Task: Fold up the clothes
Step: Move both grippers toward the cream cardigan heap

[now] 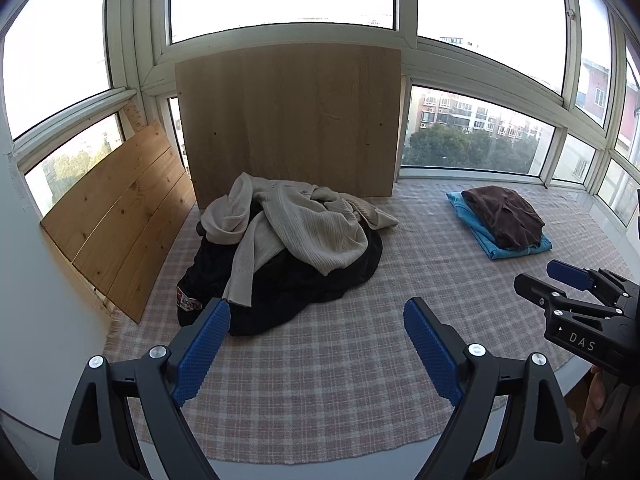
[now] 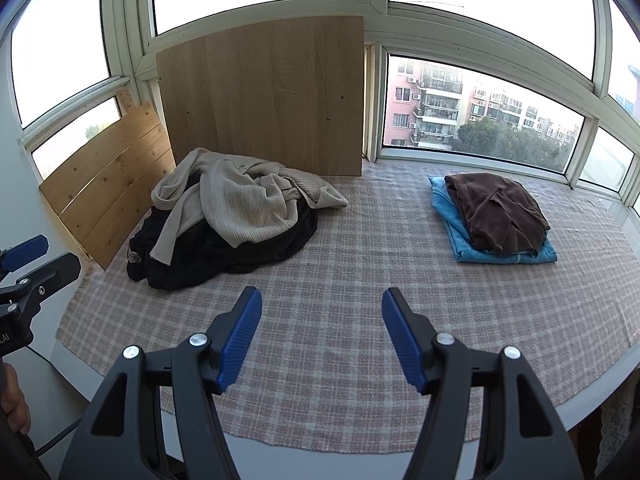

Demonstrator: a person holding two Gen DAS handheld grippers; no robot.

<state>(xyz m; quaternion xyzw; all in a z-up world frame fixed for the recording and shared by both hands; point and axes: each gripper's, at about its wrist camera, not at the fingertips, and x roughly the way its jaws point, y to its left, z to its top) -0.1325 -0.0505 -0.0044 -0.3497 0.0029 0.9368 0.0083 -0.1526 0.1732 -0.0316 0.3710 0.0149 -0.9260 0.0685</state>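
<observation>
A checked cloth (image 2: 320, 340) covers the window-side surface; on its left lies an unfolded heap, a cream knitted sweater (image 2: 244, 204) sprawled over a black garment (image 2: 224, 252), close in front of a pale wooden board (image 2: 264, 100) that leans against the window frame; a second, knotty plank panel (image 2: 108, 184) leans just to the left. Well apart on the right sits a folded stack, a brown garment (image 2: 496, 208) resting on a folded blue garment (image 2: 452, 216). The left gripper (image 1: 316, 312) hovers with jaws spread wide and nothing between them, its left fingertip seemingly near the black garment's edge, though contact cannot be judged; the right gripper (image 2: 322, 300) likewise stands wide and empty above bare cloth between the two piles.
</observation>
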